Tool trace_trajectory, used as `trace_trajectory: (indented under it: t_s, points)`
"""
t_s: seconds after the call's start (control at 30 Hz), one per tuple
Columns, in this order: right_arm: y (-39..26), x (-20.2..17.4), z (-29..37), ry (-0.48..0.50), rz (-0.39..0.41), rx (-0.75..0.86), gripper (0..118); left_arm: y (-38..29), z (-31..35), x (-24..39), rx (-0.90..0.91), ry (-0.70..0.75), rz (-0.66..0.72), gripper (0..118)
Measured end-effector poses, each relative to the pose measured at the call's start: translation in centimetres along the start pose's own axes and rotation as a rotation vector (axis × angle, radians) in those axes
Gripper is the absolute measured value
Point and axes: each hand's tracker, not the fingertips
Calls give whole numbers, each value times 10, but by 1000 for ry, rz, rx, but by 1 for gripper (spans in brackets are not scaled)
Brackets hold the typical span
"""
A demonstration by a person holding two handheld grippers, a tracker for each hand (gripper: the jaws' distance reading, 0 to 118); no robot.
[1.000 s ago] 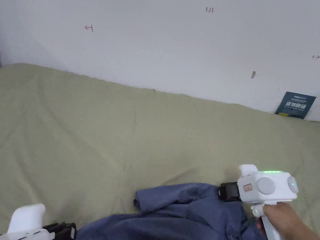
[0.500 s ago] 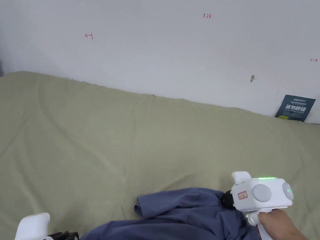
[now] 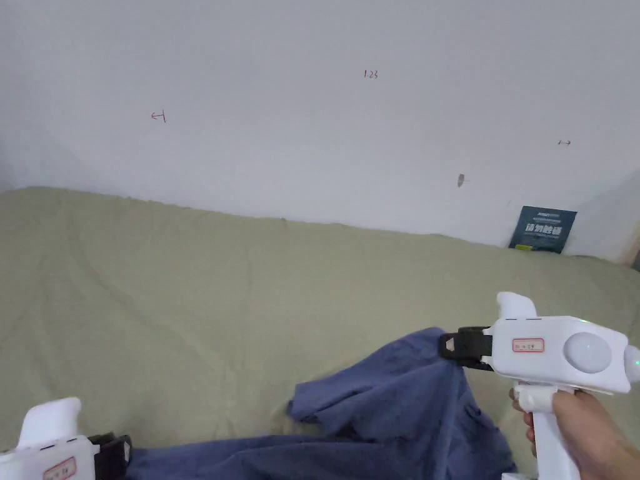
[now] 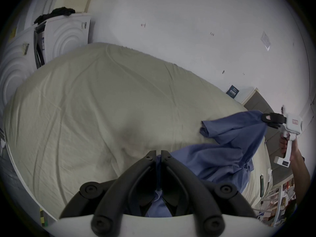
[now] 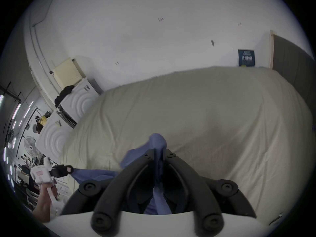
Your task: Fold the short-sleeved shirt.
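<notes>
A blue short-sleeved shirt (image 3: 400,406) hangs stretched between my two grippers just above the bed's near edge, one sleeve (image 3: 325,400) drooping toward the sheet. My right gripper (image 3: 447,345) is raised at the right, shut on a bunched edge of the shirt (image 5: 158,145). My left gripper (image 3: 125,447) sits low at the left corner, shut on the shirt's other edge (image 4: 196,158). In the left gripper view the jaws (image 4: 158,152) meet with blue cloth pinched between them. In the right gripper view the cloth pokes out past the closed jaws (image 5: 159,151).
A pale green sheet (image 3: 250,294) covers the wide bed up to a white wall (image 3: 312,94). A dark blue sign (image 3: 542,229) leans at the wall on the right. White appliances (image 4: 65,37) stand beyond the bed's left end. A grey panel (image 5: 290,61) lies to the right.
My right gripper has risen and lifted the shirt's edge off the bed, so the cloth now hangs taut. The head camera has tilted up, showing more wall.
</notes>
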Motion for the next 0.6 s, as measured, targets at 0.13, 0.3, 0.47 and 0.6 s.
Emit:
trace_trajectory:
  t_s: [0.13, 0.3, 0.47, 0.6]
  points:
    - [8, -12, 58, 0, 29, 71, 9, 25, 30, 9, 77, -16, -16, 1]
    - [26, -22, 123, -35, 58, 157, 10, 63, 70, 26, 181, -23, -46, 1]
    - [52, -33, 173, -76, 96, 253, 9, 108, 114, 36, 302, -16, -72, 1]
    - [70, -48, 210, -123, 130, 333, 10, 145, 145, 47, 386, -18, -83, 0]
